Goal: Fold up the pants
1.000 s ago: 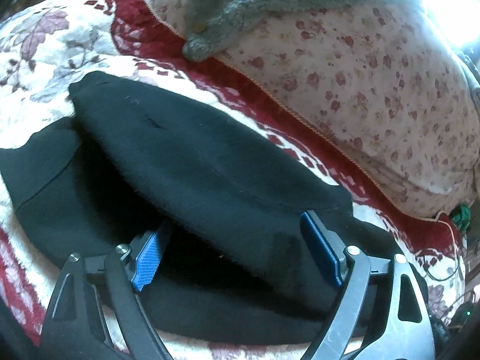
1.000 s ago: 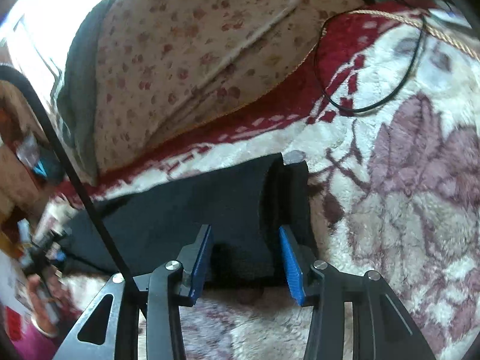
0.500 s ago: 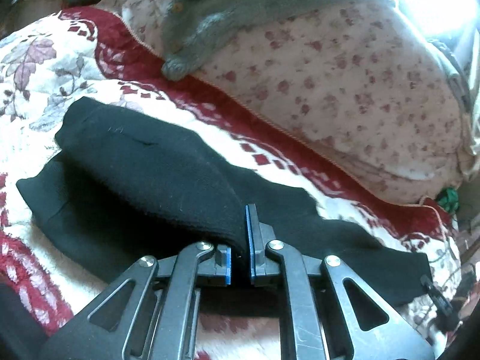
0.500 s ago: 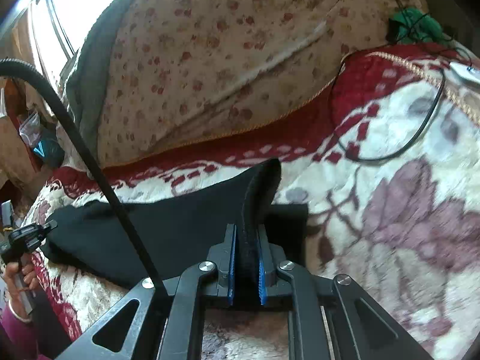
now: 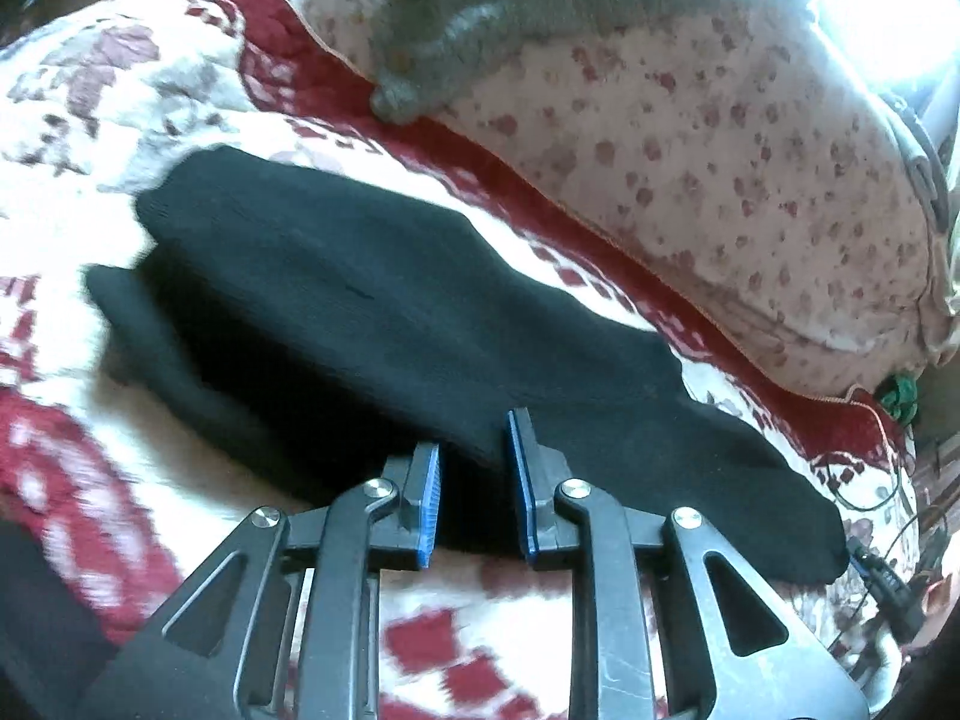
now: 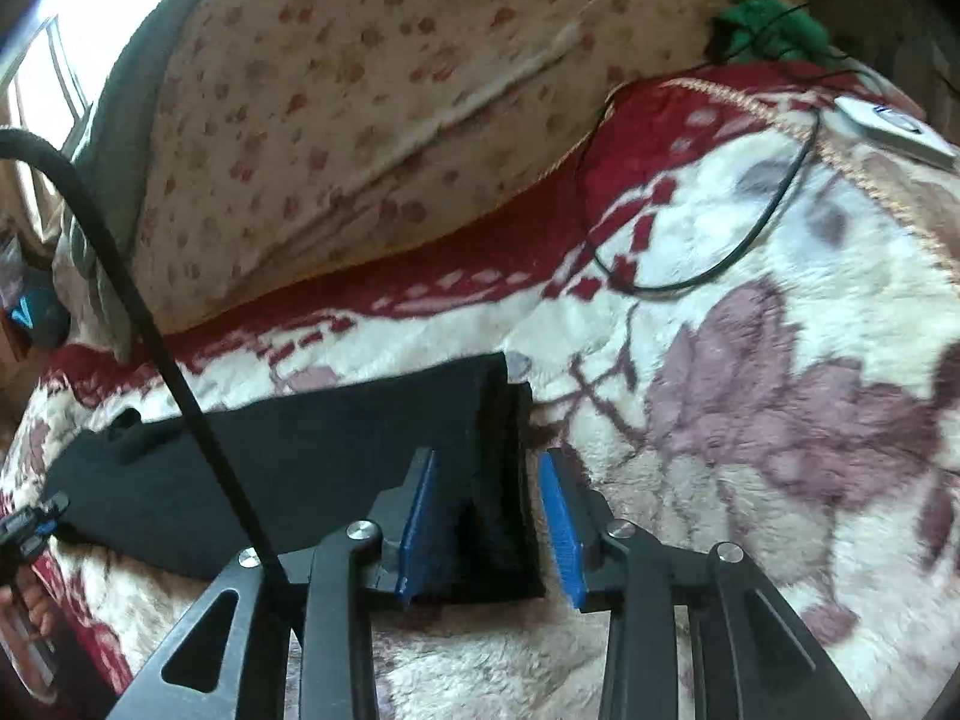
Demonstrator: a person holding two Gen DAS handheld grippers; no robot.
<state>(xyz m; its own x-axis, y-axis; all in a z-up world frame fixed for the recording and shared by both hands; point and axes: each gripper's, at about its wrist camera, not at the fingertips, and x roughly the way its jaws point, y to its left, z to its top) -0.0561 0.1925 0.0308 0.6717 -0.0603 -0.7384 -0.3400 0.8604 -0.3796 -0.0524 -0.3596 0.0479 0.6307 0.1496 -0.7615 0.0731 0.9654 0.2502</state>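
Black pants (image 5: pixel 390 324) lie folded between both grippers' parted fingers (image 6: pixel 420 516).

Red-and-cream floral blanket (image 6: pixel 780 420) underneath — flowered quilt (image 6: pixel 360 120) heaped behind, grey fleece garment (image 5: pixel 480 30) draped on it, black cable (image 6: pixel 750 234) looped near a green bundle (image 6: pixel 768 24).

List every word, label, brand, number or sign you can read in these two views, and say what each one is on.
No readable text in either view.
White flat device at the blanket's edge: a small blue mark, too blurred to read.
Dark teal object at the left edge of the right wrist view: a light V-like shape, not legible as a letter or logo.
Black pants: no label visible.
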